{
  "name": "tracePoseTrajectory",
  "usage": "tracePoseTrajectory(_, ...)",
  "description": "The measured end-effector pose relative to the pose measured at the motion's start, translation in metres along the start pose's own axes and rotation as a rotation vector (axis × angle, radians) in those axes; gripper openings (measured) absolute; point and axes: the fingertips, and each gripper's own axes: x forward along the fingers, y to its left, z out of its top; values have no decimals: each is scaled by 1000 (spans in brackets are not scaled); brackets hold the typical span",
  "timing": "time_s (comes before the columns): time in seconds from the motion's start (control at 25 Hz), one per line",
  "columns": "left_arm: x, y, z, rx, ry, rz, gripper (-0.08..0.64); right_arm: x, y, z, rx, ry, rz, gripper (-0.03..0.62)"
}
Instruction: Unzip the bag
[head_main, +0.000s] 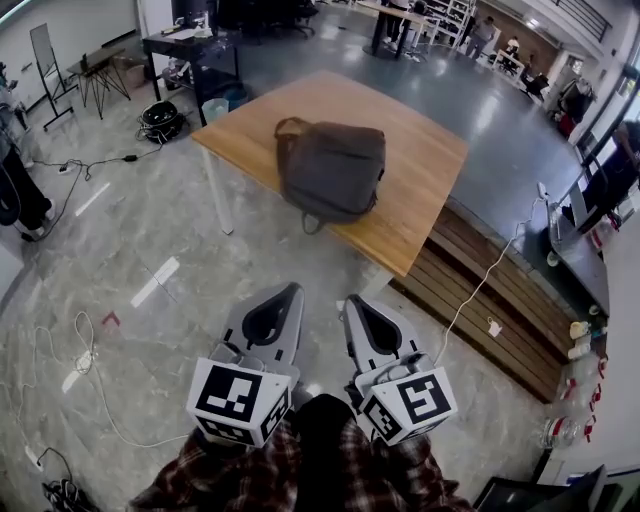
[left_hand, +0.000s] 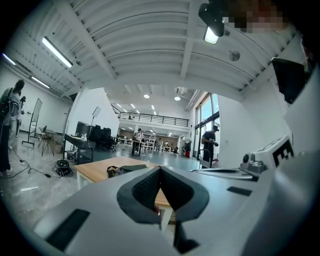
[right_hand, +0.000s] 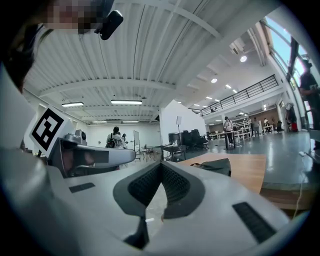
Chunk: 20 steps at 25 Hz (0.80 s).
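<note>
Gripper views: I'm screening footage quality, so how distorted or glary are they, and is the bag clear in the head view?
Left gripper view: strong fisheye bending of the ceiling, black corners, bright windows, the bag small and dim beyond the left gripper. Right gripper view: the same bending, windows glaring at right. Head view: even light, milder bending, bag clear.

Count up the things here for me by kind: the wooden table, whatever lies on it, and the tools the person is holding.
Bag: 1
Table: 1
Grippers: 2, the left gripper and the right gripper, both closed on nothing
Total: 4
</note>
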Motion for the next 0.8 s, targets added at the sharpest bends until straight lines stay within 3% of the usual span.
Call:
tracePoseTrajectory(0.44, 89, 84, -14, -31, 55, 23, 9, 115, -54, -16, 37, 45, 6, 9)
tracePoseTrajectory(0.8, 226, 159, 26, -22, 31, 24, 9, 244, -140, 16, -19, 58, 29, 9)
